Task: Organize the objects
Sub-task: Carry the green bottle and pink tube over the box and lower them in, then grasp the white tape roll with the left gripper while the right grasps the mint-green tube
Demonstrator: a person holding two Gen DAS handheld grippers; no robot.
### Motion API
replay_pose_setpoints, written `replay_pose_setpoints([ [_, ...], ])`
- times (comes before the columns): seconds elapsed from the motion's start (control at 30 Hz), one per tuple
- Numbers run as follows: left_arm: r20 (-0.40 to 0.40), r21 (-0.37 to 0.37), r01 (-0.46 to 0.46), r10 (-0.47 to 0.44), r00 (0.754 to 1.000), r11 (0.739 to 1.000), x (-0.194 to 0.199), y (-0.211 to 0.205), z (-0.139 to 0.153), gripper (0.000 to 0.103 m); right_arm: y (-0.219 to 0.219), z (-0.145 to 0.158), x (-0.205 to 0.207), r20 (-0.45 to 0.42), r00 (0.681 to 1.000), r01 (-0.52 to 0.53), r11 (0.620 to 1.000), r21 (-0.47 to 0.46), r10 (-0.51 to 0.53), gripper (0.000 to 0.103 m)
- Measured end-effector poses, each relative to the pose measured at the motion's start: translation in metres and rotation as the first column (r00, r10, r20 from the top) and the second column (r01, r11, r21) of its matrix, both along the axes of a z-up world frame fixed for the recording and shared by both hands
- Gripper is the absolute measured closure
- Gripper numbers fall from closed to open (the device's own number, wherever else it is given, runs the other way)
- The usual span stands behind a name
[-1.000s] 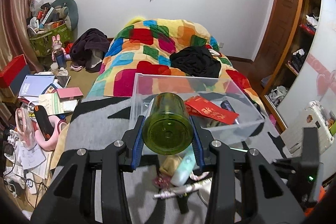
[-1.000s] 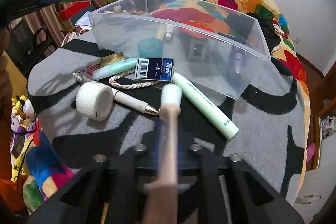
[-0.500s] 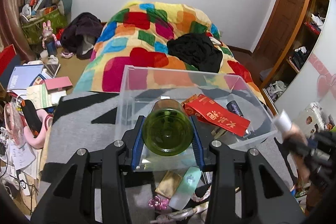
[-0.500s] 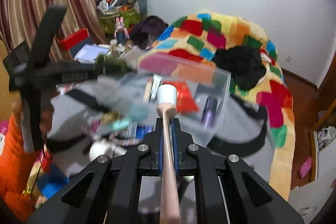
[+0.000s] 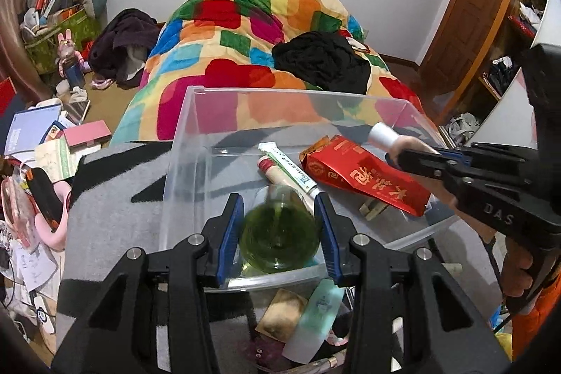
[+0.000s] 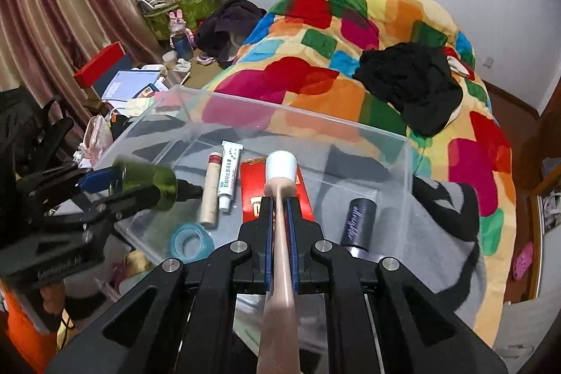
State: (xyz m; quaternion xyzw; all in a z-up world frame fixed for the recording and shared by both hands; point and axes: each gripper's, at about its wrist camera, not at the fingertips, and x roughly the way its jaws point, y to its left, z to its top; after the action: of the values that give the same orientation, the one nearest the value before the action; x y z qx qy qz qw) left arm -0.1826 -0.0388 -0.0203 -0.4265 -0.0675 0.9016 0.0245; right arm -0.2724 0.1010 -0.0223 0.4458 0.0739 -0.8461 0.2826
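Note:
My left gripper (image 5: 278, 230) is shut on a green translucent cup (image 5: 278, 235) and holds it on its side over the near left part of the clear plastic bin (image 5: 182, 135). My right gripper (image 6: 280, 216) is shut on a beige tube with a white cap (image 6: 280, 184) and holds it over the bin's middle (image 6: 408, 170). In the right wrist view the green cup (image 6: 147, 181) and left gripper (image 6: 115, 188) show at the left. In the left wrist view the right gripper (image 5: 413, 160) and tube (image 5: 385, 137) reach in from the right.
In the bin lie a red packet (image 5: 364, 174), two tubes (image 6: 221, 181), a blue tape roll (image 6: 191, 242) and a dark purple cylinder (image 6: 359, 223). More small items (image 5: 301, 307) lie on the grey blanket before the bin. A colourful bed (image 6: 350, 41) is behind; floor clutter (image 5: 42, 142) at left.
Both grippers moved forward over the bin with their loads. The right gripper rose from the blanket to above the bin; the left lowered the cup into the bin's near left.

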Motion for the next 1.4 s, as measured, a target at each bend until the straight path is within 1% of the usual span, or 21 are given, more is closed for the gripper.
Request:
replay_pose_setpoints([
  [0.1, 0.003, -0.015, 0.001, -0.001, 1.0, 1.0, -0.001, 0.001, -0.001, 0.062, -0.006, -0.002, 0.0, 0.001, 1.0, -0.005, 1.0, 0.02, 0.005, 0.095],
  [0.2, 0.004, -0.017, 0.005, -0.005, 1.0, 1.0, 0.002, 0.003, 0.001, 0.058, -0.009, -0.002, 0.003, -0.01, 1.0, -0.008, 0.999, 0.046, 0.009, 0.094],
  [0.27, -0.006, -0.029, 0.001, -0.001, 1.0, 1.0, 0.007, 0.004, 0.005, 0.053, -0.009, 0.0, 0.007, -0.013, 1.0, -0.015, 0.999, 0.052, 0.016, 0.092],
  [0.3, -0.012, -0.034, 0.0, -0.001, 1.0, 0.999, 0.009, 0.005, 0.006, 0.052, -0.009, 0.001, 0.009, -0.017, 1.0, -0.016, 0.998, 0.056, 0.017, 0.092],
  [0.4, -0.039, -0.054, 0.003, -0.005, 0.999, 0.999, 0.019, 0.007, 0.015, 0.046, -0.007, 0.007, 0.019, -0.04, 0.999, -0.023, 0.998, 0.064, 0.026, 0.082],
  [0.43, -0.05, -0.062, 0.002, -0.005, 0.999, 0.998, 0.023, 0.008, 0.019, 0.041, -0.005, 0.01, 0.022, -0.053, 0.998, -0.023, 0.998, 0.065, 0.026, 0.077],
  [0.47, -0.063, -0.067, 0.001, -0.005, 0.998, 0.998, 0.028, 0.01, 0.023, 0.039, -0.004, 0.012, 0.025, -0.062, 0.998, -0.025, 0.998, 0.063, 0.029, 0.075],
  [0.53, -0.083, -0.073, 0.003, -0.01, 0.997, 0.997, 0.037, 0.012, 0.03, 0.037, 0.0, 0.018, 0.034, -0.08, 0.996, -0.03, 0.998, 0.054, 0.035, 0.073],
  [0.6, -0.097, -0.079, 0.005, -0.013, 0.995, 0.997, 0.044, 0.014, 0.034, 0.032, 0.005, 0.023, 0.042, -0.092, 0.995, -0.035, 0.998, 0.044, 0.039, 0.07],
  [0.73, -0.125, -0.104, 0.012, -0.025, 0.992, 0.995, 0.064, 0.023, 0.039, 0.023, 0.019, 0.031, 0.063, -0.121, 0.992, -0.042, 0.999, 0.013, 0.044, 0.061],
  [0.77, -0.127, -0.108, 0.013, -0.027, 0.992, 0.994, 0.067, 0.025, 0.039, 0.022, 0.023, 0.032, 0.067, -0.126, 0.991, -0.042, 0.999, 0.008, 0.043, 0.059],
  [0.87, -0.122, -0.117, 0.026, -0.041, 0.992, 0.993, 0.081, 0.031, 0.035, 0.022, 0.034, 0.032, 0.08, -0.133, 0.99, -0.039, 0.999, -0.007, 0.038, 0.057],
  [1.0, -0.086, -0.114, 0.059, -0.069, 0.994, 0.992, 0.096, 0.041, 0.02, 0.022, 0.047, 0.021, 0.089, -0.103, 0.994, -0.038, 0.999, -0.03, 0.035, 0.056],
  [1.07, -0.063, -0.105, 0.076, -0.083, 0.995, 0.992, 0.102, 0.046, 0.011, 0.022, 0.05, 0.012, 0.092, -0.088, 0.995, -0.045, 0.999, -0.02, 0.044, 0.056],
  [1.2, -0.02, -0.098, 0.104, -0.107, 0.994, 0.99, 0.109, 0.057, -0.006, 0.022, 0.049, -0.017, 0.089, -0.031, 0.998, -0.049, 0.999, 0.017, 0.05, 0.056],
  [1.33, -0.004, -0.089, 0.111, -0.112, 0.994, 0.99, 0.114, 0.067, -0.018, 0.022, 0.047, -0.043, 0.081, 0.025, 0.999, -0.043, 0.998, 0.044, 0.042, 0.056],
  [1.4, -0.005, -0.08, 0.104, -0.104, 0.995, 0.991, 0.115, 0.068, -0.02, 0.024, 0.047, -0.051, 0.077, 0.044, 0.998, -0.04, 0.998, 0.045, 0.038, 0.056],
])
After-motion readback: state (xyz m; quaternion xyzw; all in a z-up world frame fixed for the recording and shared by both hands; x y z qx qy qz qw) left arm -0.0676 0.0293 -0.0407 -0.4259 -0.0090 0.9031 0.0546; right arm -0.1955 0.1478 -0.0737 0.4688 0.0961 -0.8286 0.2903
